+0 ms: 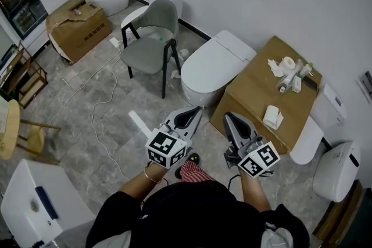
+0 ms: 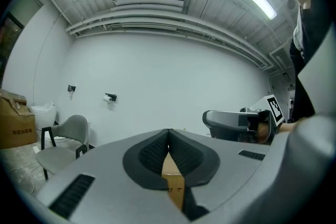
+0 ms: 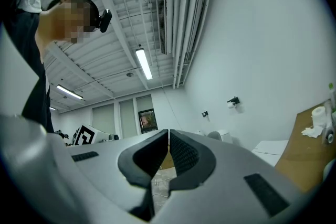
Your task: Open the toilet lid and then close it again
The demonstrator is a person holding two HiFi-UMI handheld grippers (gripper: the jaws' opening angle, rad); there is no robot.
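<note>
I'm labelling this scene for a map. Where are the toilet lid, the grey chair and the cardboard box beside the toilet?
toilet lid [image 1: 221, 58]: head view, middle of the closed white lid.
grey chair [image 1: 144, 55]: head view, on the seat.
cardboard box [image 1: 254, 89]: head view, bare part of its top.

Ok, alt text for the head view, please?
Seen from above, a person holds a left gripper and a right gripper, both shut and empty, before a white toilet with its lid down. A cardboard box topped with paper rolls stands beside it, a grey chair on its other side.
</note>
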